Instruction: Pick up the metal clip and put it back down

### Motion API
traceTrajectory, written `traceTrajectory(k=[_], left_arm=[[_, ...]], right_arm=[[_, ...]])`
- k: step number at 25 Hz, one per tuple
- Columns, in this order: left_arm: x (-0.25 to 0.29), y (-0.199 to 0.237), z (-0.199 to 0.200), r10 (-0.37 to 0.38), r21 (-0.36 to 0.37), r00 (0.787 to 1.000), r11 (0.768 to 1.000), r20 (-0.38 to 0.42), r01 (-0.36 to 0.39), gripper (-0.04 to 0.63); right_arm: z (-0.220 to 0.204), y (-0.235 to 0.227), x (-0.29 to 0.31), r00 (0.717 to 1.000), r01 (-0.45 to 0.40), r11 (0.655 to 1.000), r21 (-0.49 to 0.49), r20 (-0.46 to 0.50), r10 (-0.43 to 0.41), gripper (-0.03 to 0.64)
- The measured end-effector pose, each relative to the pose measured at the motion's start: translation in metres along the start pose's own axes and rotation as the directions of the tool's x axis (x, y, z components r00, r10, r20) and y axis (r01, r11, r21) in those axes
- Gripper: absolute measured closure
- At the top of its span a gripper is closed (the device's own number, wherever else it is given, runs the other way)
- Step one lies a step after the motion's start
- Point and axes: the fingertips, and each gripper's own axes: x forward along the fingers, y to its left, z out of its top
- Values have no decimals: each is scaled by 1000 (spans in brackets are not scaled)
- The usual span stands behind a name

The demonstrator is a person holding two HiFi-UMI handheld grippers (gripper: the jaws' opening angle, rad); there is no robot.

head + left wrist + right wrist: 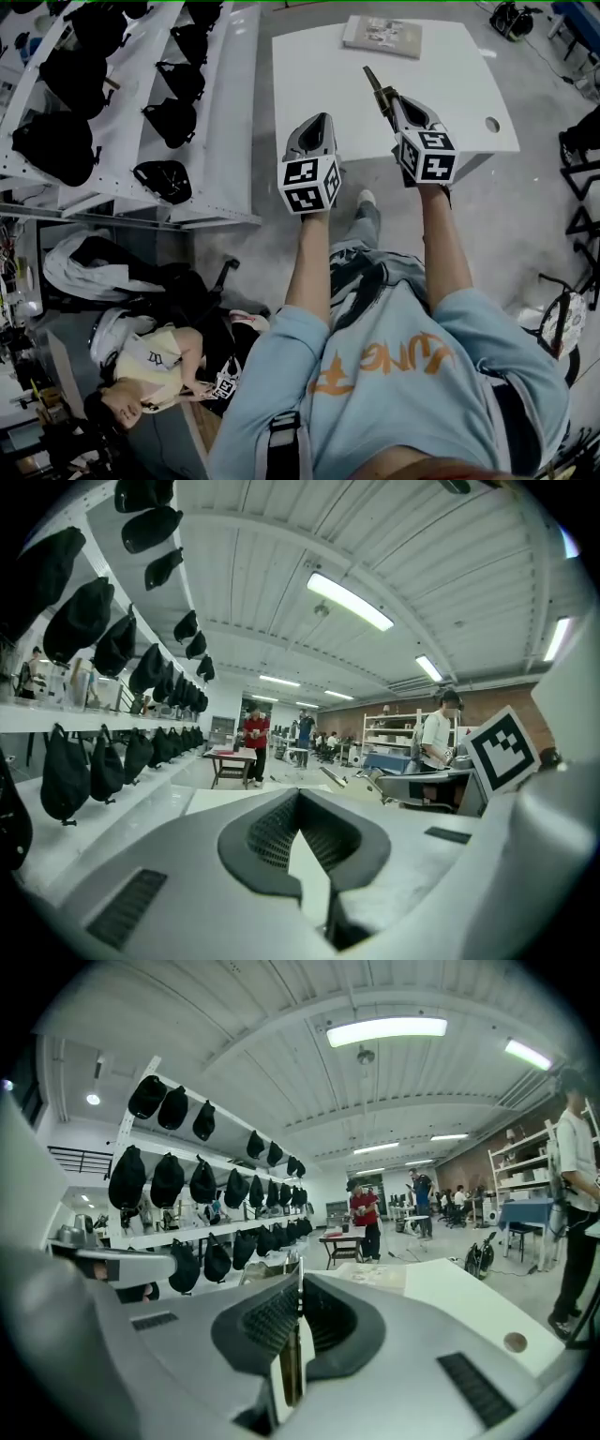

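**Item 1. White wall rack (234, 112), far left.** It carries rows of black fabric caps (173, 117). It plays no part in the task.

**Item 2. Left gripper (322, 120), grey two-jaw tool with a marker cube.** It is held over the near edge of the white rectangular table (450, 66). In its own view (300, 799) the dark ribbed pads meet at their tips and nothing lies between them, so it is idle.

**Item 3. Thin metal clip (375, 82), a narrow brownish-grey strip.** It is pinched in the right gripper and juts out beyond the tips. Its long axis continues the line of the jaws, pointing away from the person and slightly left. It appears to be held clear of the tabletop (no contact is visible). In the right gripper view it shows as an upright sliver (292, 1363) wedged between the pads.

**Item 4. Right gripper (389, 97), grey, same make.** It sits just right of the left one. Its pads (267, 1321) are pressed hard onto the clip.

**Item 5. Flat printed booklet (382, 36), far edge of the table.** It lies well beyond the clip's tip.

**Note on handling.** The pick-up looks done and the put-down remains. Bare table lies directly below and ahead of the clip, so the right hand alone serves. Lowering it along the clip's own axis should set it flat, short of the booklet.
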Motion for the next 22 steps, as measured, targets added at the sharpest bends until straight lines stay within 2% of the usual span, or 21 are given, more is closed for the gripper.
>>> traceTrajectory(k=[5,9,14,22], left_arm=[[33,-25,4,-81,26,997,996,-12,82,589],[68,-43,18,-142,34,990,989,11,141,589],[116,-82,18,-231,36,973,972,5,231,589],[193,-118,15,-306,-13,952,952,-9,306,589]], right_arm=[[4,-46,-6,996,88,995,46,19,-89,584],[16,-84,-7,987,149,988,52,49,-151,584],[25,-142,-10,970,229,970,78,62,-234,584],[23,-208,11,959,280,957,76,25,-283,584]])
